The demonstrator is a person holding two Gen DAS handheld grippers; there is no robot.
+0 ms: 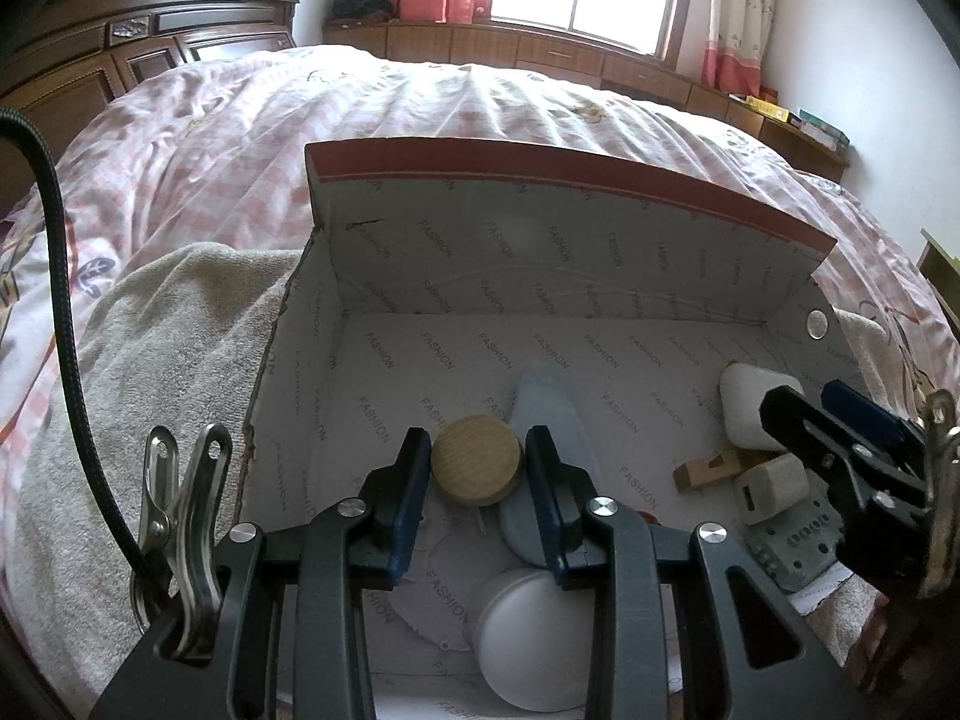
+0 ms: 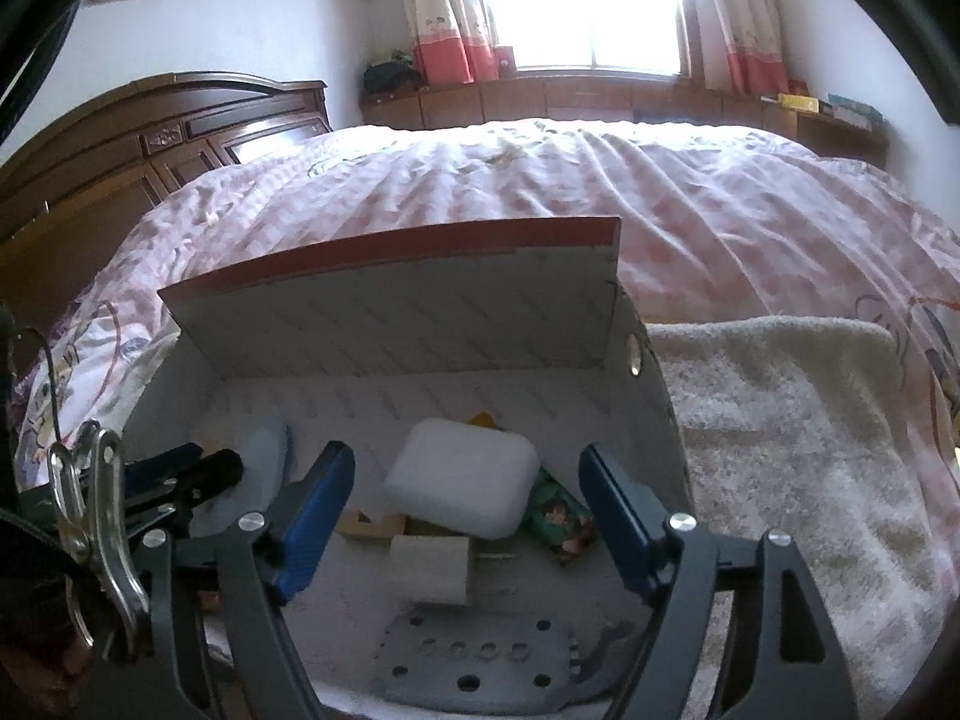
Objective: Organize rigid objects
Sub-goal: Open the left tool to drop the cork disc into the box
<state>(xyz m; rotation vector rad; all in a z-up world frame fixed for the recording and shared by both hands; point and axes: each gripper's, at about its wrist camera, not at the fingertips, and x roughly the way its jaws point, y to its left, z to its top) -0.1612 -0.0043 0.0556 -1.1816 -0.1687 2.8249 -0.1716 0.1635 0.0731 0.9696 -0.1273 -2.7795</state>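
An open cardboard box (image 1: 540, 252) printed FASHION lies on the bed with its lid raised. My left gripper (image 1: 478, 444) hangs over the box floor, shut on a round wooden disc (image 1: 477, 462). Beneath it lie a pale blue bottle (image 1: 543, 402) and a white round lid (image 1: 534, 636). My right gripper (image 2: 465, 459) stands open over the box's right side. A white rounded case (image 2: 462, 486) lies beyond its pads, untouched. Around it are a white charger cube (image 2: 429, 570), a grey perforated plate (image 2: 474, 666), a green printed packet (image 2: 561, 525) and a wooden piece (image 2: 372, 525).
The box (image 2: 390, 324) rests on a beige towel (image 2: 780, 420) spread over a pink checked quilt (image 1: 420, 102). A dark wooden headboard (image 1: 90, 60) is at the left, low cabinets (image 1: 570, 54) run under the window, and a black cable (image 1: 66, 300) hangs at the left.
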